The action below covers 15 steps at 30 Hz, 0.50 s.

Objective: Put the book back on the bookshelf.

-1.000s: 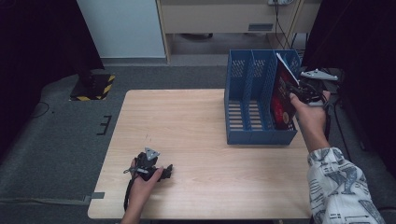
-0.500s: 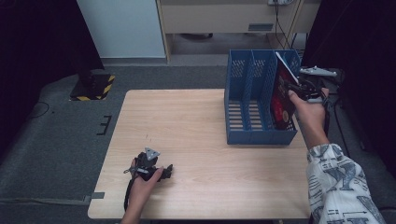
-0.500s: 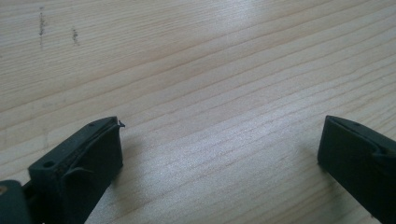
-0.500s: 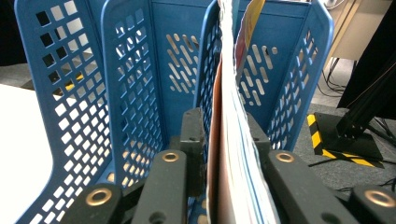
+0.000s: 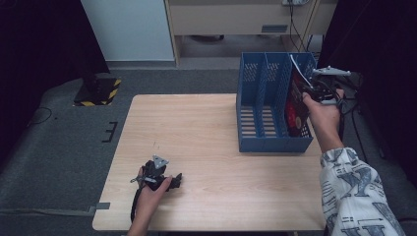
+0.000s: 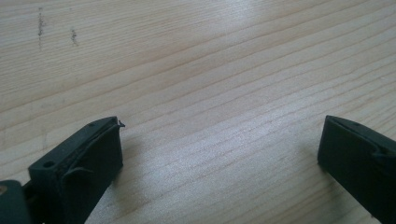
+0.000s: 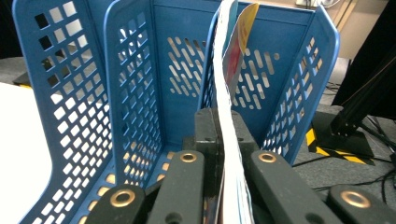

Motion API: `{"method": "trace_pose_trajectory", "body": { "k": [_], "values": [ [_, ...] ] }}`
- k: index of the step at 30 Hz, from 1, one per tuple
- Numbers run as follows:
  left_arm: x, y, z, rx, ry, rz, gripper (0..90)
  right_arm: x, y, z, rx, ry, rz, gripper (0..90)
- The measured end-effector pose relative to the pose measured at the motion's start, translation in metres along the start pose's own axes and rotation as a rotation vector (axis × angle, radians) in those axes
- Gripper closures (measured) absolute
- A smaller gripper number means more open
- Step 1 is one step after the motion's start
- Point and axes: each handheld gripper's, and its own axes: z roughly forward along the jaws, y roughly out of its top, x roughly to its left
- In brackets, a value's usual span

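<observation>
1. Over the last second my right gripper [image 5: 314,91] barely shifted at the rack [image 5: 260,142], and its jaws had just been closing further; in the right gripper view the magazine [image 7: 229,154] sat pinched between them, so I read that as a tightened hold, not a release
2. The magazine leaned much as it had a second before, top corner above the rack's rim, lower part down in the rightmost slot, as the high view showed it [image 5: 295,105]
3. I judged that firmer grip meant the filing was nearly done: the magazine was in its slot but not yet let go
4. My left gripper [image 5: 162,181] rested on the desk [image 5: 206,128] near the front edge, in the same place as before, well apart from the rack; its own view showed the jaws spread wide with bare wood between them and nothing held
5. The magazine looked thin and floppy; its white page edges bowed in a curve as they rose from the jaws
6. Its cover was dark with red patches in the high view, and a red and yellow corner showed at the top in the right gripper view
7. The other two slots of the blue rack stood empty
</observation>
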Motion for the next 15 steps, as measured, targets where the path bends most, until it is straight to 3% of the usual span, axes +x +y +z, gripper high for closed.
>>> {"method": "trace_pose_trajectory", "body": {
  "k": [15],
  "values": [
    [-0.0006, -0.0001, 0.0002, -0.004, -0.003, -0.001, 0.0, -0.0050, 0.0097, 0.0090, -0.014, -0.122, -0.046, 87.2]
  ]
}}
